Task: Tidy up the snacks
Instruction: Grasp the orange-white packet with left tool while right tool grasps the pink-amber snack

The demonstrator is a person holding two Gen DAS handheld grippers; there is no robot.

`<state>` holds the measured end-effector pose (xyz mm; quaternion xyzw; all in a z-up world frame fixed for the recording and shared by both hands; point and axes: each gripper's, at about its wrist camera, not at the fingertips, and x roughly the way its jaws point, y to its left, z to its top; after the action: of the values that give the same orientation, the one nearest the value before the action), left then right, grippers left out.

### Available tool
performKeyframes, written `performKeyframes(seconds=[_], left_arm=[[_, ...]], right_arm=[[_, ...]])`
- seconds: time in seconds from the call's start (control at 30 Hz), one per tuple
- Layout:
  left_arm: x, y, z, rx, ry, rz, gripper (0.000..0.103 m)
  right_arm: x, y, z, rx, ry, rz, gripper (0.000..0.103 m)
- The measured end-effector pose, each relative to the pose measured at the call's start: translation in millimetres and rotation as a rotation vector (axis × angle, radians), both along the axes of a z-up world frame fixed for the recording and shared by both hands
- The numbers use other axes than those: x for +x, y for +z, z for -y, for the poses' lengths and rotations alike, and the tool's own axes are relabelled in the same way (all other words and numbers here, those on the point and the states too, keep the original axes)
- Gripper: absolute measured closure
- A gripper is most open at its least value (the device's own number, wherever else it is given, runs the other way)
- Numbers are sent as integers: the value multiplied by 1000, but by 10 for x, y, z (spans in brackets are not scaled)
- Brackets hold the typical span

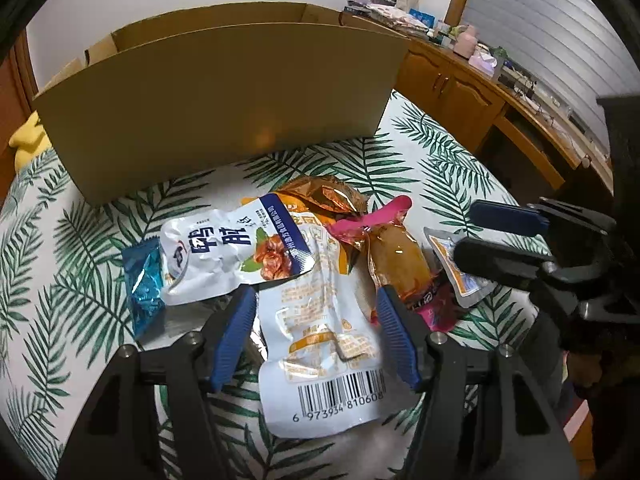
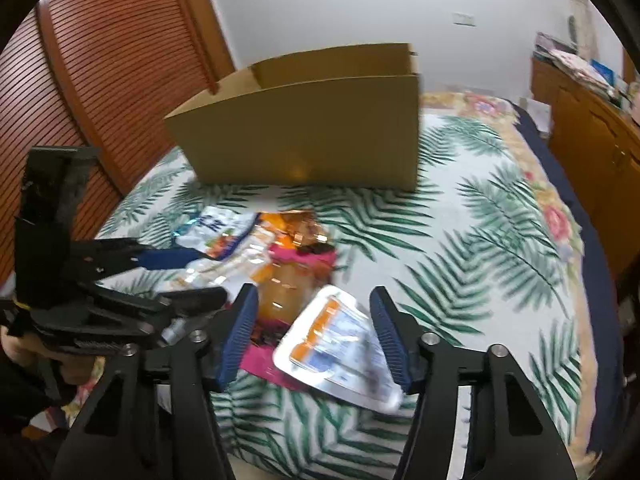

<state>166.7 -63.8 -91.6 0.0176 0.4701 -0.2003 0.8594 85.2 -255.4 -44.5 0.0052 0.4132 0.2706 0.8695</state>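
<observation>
A pile of snack packets lies on the palm-leaf bedspread [image 1: 420, 152]. My left gripper [image 1: 316, 292] is open and straddles a white packet with a barcode [image 1: 320, 340]. Beyond it lie a white-and-blue packet [image 1: 224, 252], a blue wrapper [image 1: 144, 284], an orange foil packet [image 1: 324, 196] and a pink-topped packet with brown contents [image 1: 396, 264]. My right gripper [image 2: 314, 291] is open around a small silver-and-orange packet [image 2: 340, 344], its pads clear of it. An open cardboard box [image 1: 224, 100] stands behind the pile.
A wooden cabinet [image 1: 460, 88] with a cluttered top runs along the right of the bed. A slatted wooden door [image 2: 100, 80] is on the left. A yellow plush toy [image 1: 28, 140] lies left of the box. A floral blanket edge [image 2: 556, 216] borders the bedspread.
</observation>
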Motion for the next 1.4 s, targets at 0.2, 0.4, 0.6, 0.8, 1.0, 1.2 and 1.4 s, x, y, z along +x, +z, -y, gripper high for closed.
performKeyframes(seconds=[0.2,0.4,0.6,0.8,1.0,1.2,1.4], left_arm=[[46,0,-76,6,-23,8,63],[28,12,-151,27,-41,13,61],[28,7,-159,27,-49,8,51],[92,-20,-3,106,-72,27,46],[141,-74,-53,107,-97,19,69],[90,-15,-161,72,-76,49,72],[-7,111,-263,8,-58,100,72]], right_arm=[[157,-119,-242,-9,45,-61,51],[221,-208,-379,-71,55,-92,51],[309,-341,-446,-159,44,-114,47],[376,-446,-429,-136,31,-140,47],[375,-441,-387,-107,36,-141,47],[408,-439,-370,-68,34,-143,60],[350,-376,-294,-40,6,-101,64]])
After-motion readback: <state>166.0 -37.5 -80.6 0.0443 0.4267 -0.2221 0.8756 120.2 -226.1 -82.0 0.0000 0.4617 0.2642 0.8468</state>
